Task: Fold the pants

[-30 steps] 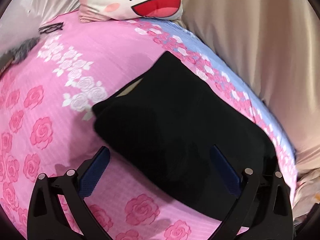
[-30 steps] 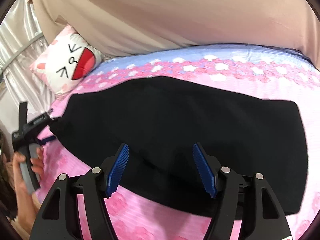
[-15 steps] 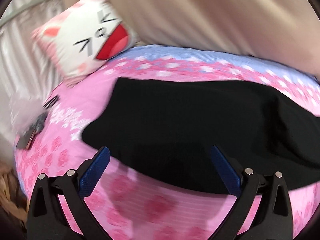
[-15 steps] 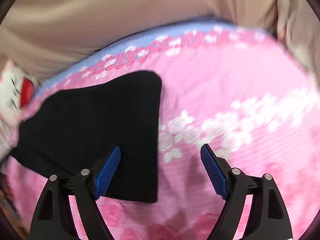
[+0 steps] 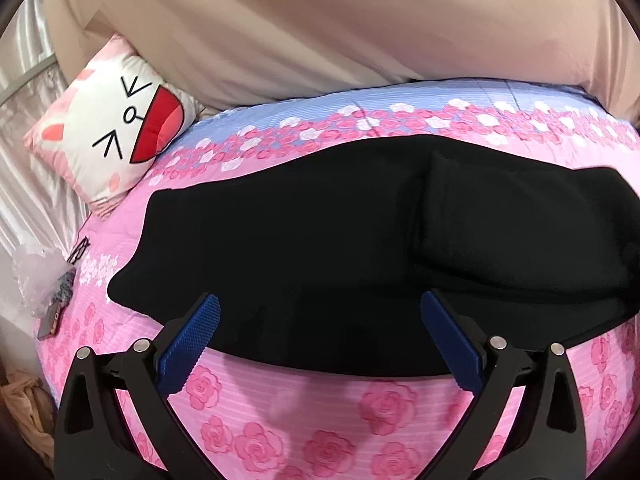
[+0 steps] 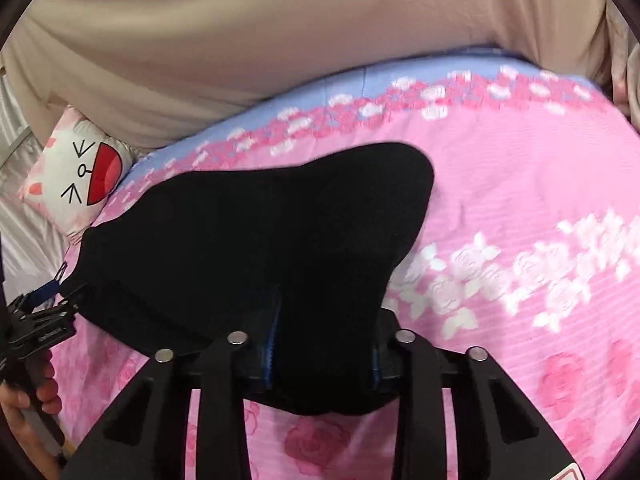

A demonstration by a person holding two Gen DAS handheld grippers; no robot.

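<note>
Black pants (image 5: pixel 320 248) lie folded lengthwise across a pink rose-print bedspread (image 5: pixel 304 412). My left gripper (image 5: pixel 320 340) is open, its blue pads (image 5: pixel 192 340) just above the pants' near edge, holding nothing. In the right wrist view my right gripper (image 6: pixel 276 344) is shut on the pants (image 6: pixel 256 240) at their right end and lifts it; the cloth drapes over the fingers and hides the pads. The lifted end shows folded over at the right in the left wrist view (image 5: pixel 520 232). The left gripper also shows at the left edge of the right wrist view (image 6: pixel 40 320).
A cat-face pillow (image 5: pixel 116 128) lies at the bed's far left corner. A beige curtain (image 5: pixel 320 28) hangs behind the bed. A plastic bag and small dark items (image 5: pixel 52 292) sit at the left edge of the bed.
My right gripper closed on the pants' right end and raised it over toward the left. My left gripper swung to face along the pants and stayed open.
</note>
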